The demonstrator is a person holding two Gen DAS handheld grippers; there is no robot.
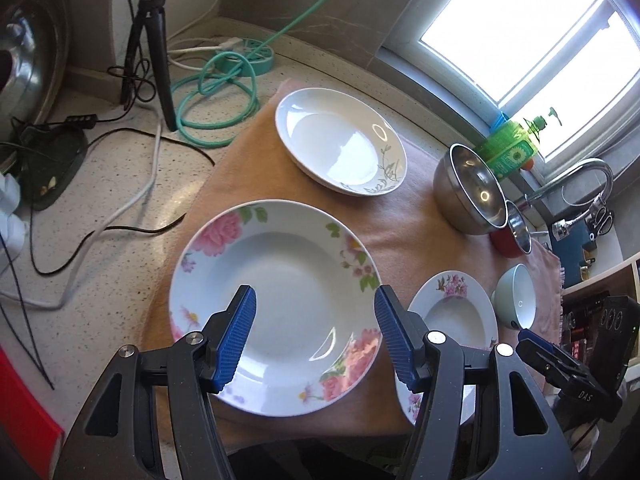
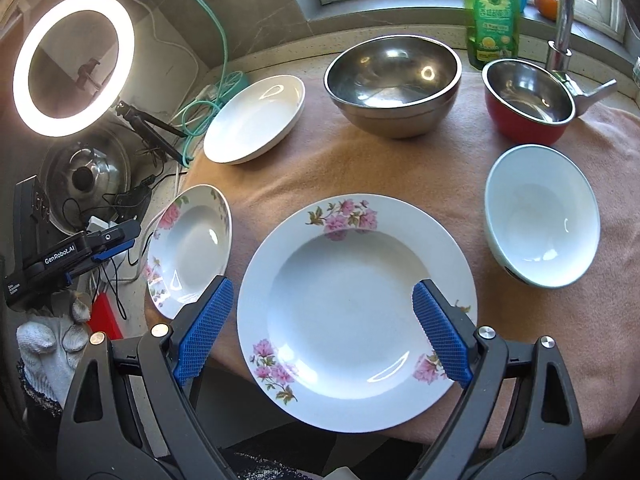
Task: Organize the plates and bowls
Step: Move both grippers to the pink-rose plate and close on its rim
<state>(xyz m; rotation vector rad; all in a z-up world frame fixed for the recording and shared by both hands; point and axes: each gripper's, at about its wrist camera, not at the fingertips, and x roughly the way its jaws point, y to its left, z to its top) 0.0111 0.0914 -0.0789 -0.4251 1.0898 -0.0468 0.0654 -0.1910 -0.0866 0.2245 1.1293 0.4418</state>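
Note:
My left gripper hangs open over a large rose-patterned plate on the peach cloth, with nothing between its pads. My right gripper is open wide above a plate with pink blossoms, also empty. Behind lie a plain white plate, a big steel bowl and a red bowl with a steel inside. A pale green bowl rests tilted at the right. The rose plate shows left of the blossom plate, with the left gripper beyond it.
A lit ring light on a tripod, a coiled green hose and loose cables fill the counter on the left. A green soap bottle and a tap stand at the window. A pot lid leans far left.

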